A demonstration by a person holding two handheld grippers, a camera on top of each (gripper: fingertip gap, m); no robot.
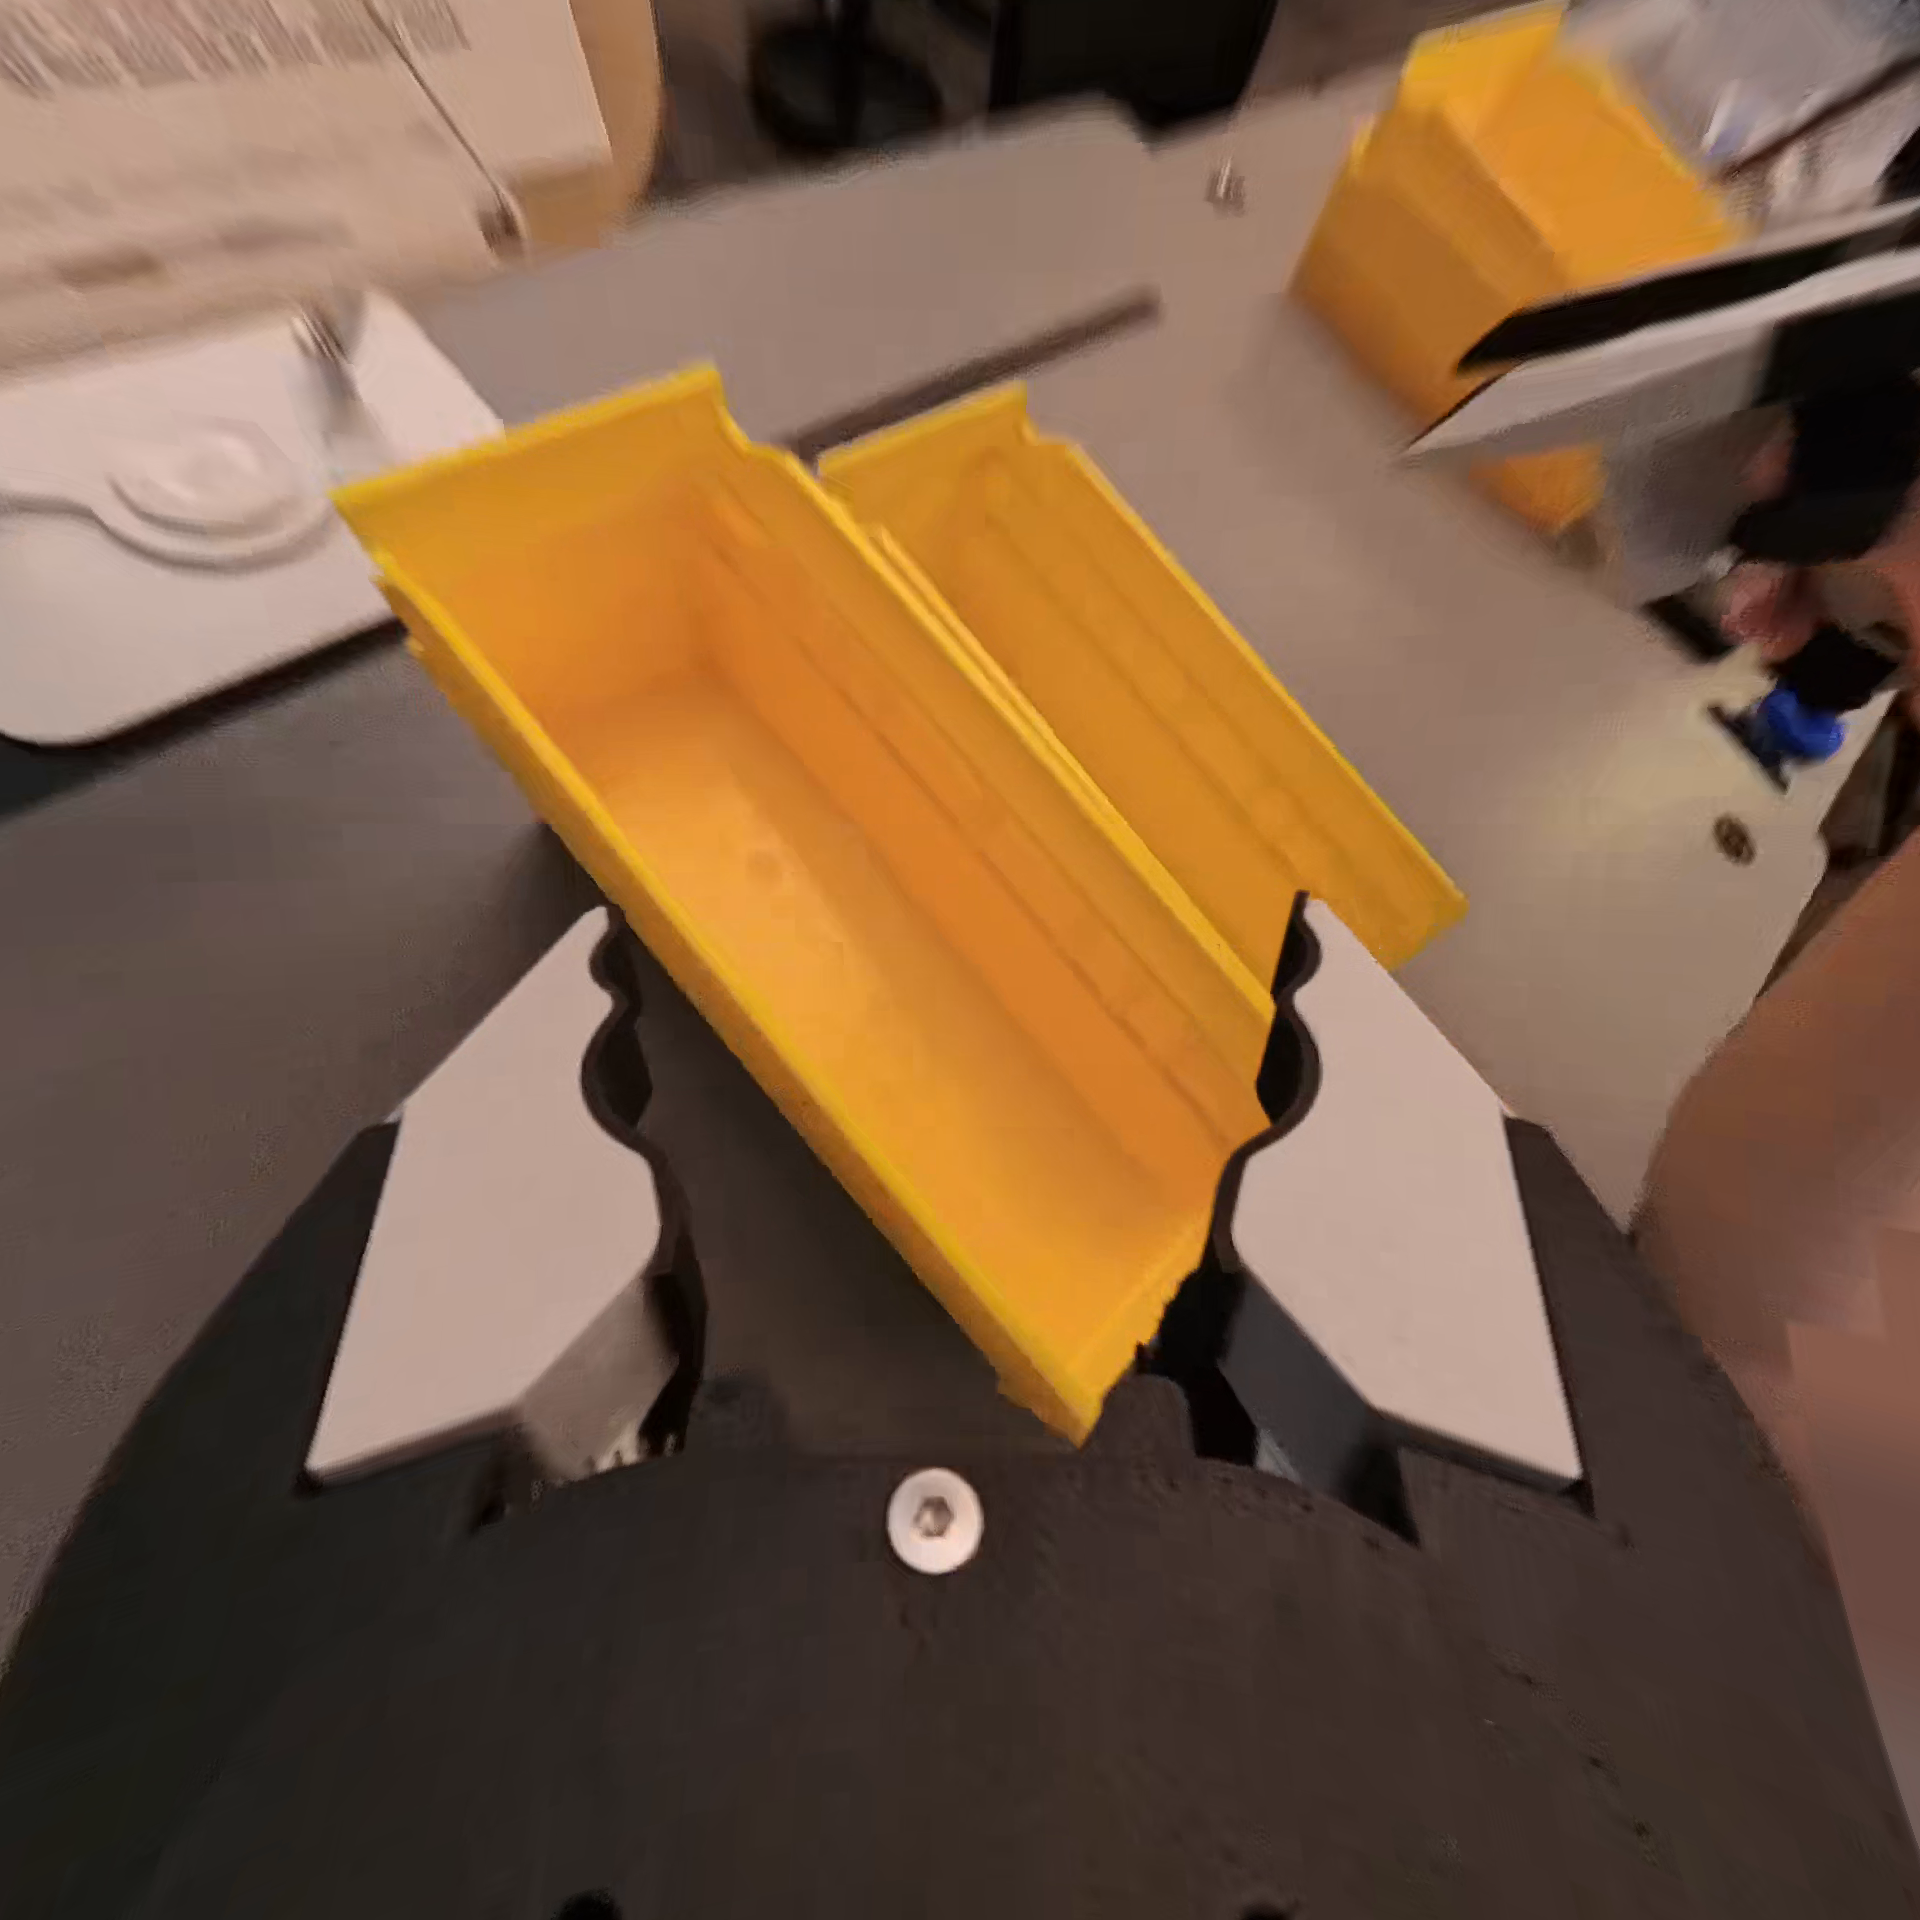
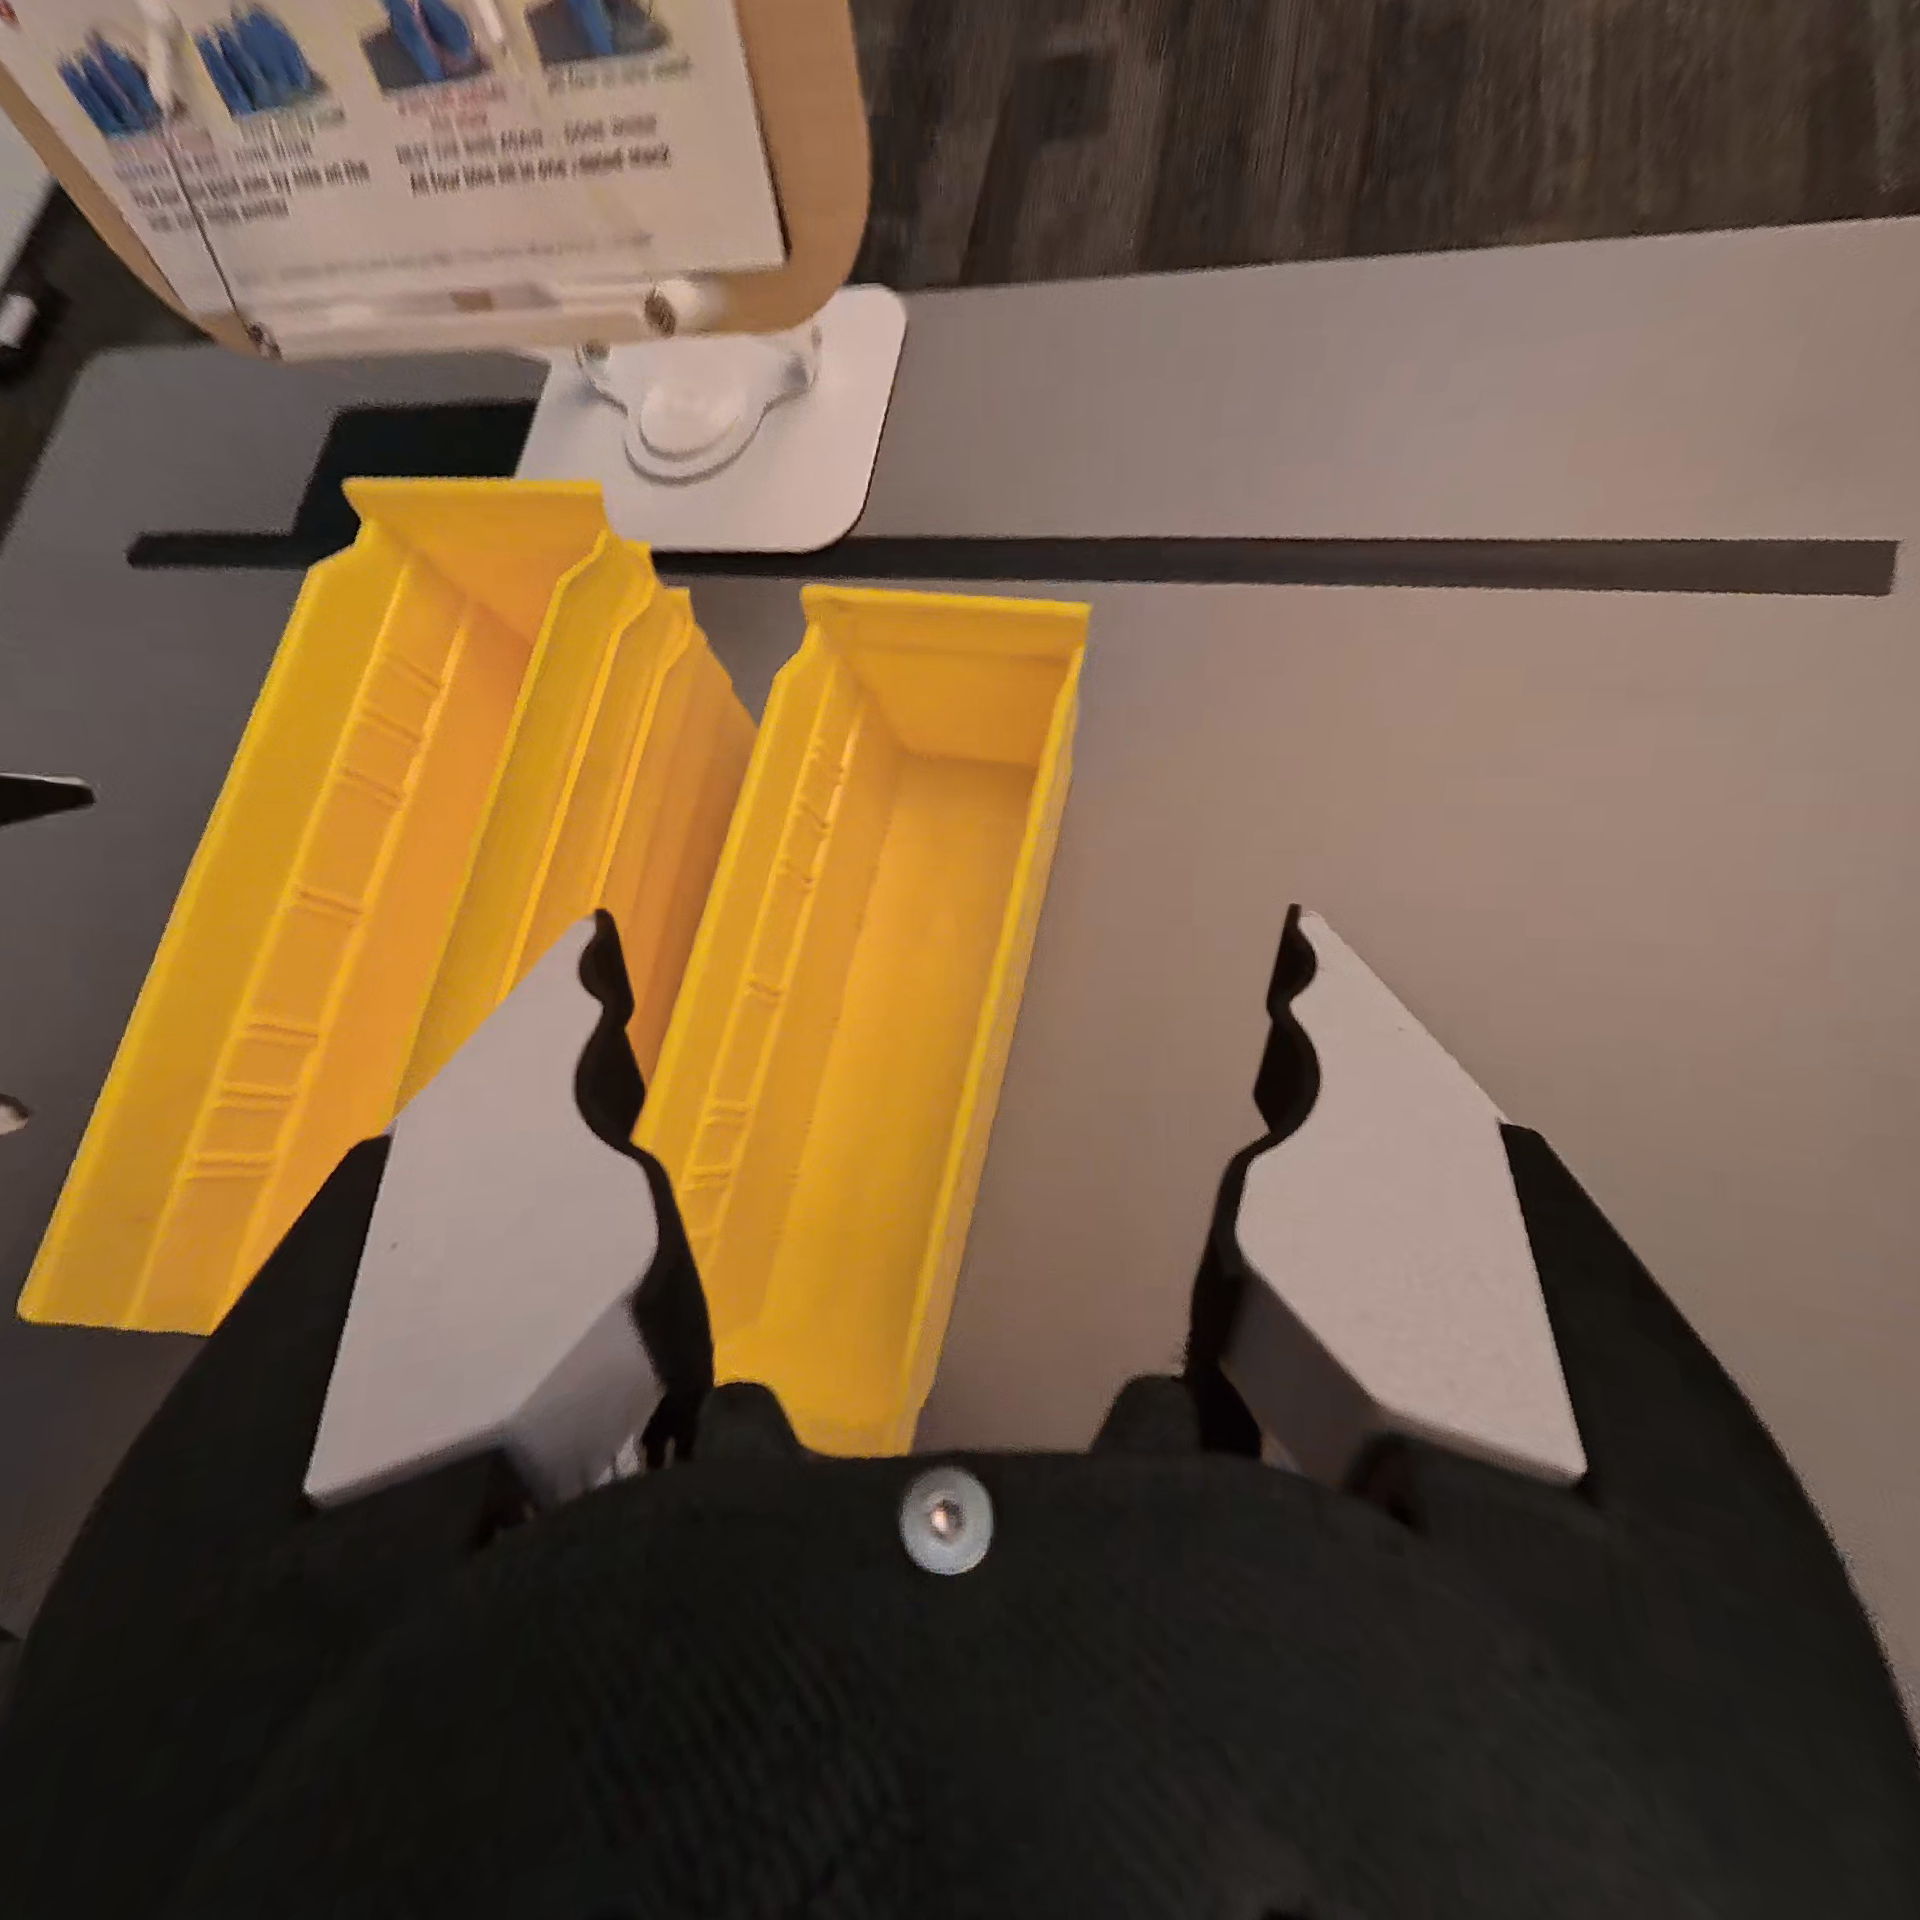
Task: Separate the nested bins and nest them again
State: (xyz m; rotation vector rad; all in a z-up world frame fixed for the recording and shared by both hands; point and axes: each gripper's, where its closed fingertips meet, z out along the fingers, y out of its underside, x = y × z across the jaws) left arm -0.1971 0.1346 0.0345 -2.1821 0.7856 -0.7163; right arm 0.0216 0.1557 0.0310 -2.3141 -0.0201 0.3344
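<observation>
black and grey left tongs (image 1: 951, 925) stand wide apart, and a yellow bin (image 1: 831, 883) runs slantwise through the gap between them. its right wall lies against or just beside the right finger (image 1: 1283, 1039), though contact cannot be told for sure; the left finger (image 1: 613, 1039) stands clear of the bin's left wall, so nothing is clamped. just beyond, touching along its long side, lies a second yellow bin (image 1: 1153, 665) on the grey tabletop (image 1: 260, 935). farther toward the far right corner sits a third yellow bin (image 1: 1475, 239), with the right tongs (image 1: 1621, 353) in front of it.

from the right wrist view, the right tongs (image 2: 945, 914) are also spread apart and bare, over the third bin (image 2: 883, 987), which rests on the tabletop nearer the left finger. beside it lie the other two (image 2: 343, 914). toward the far edge runs a dark strip (image 2: 1351, 566), then a white stand base (image 2: 717, 436) carrying a printed board (image 2: 447, 156).
</observation>
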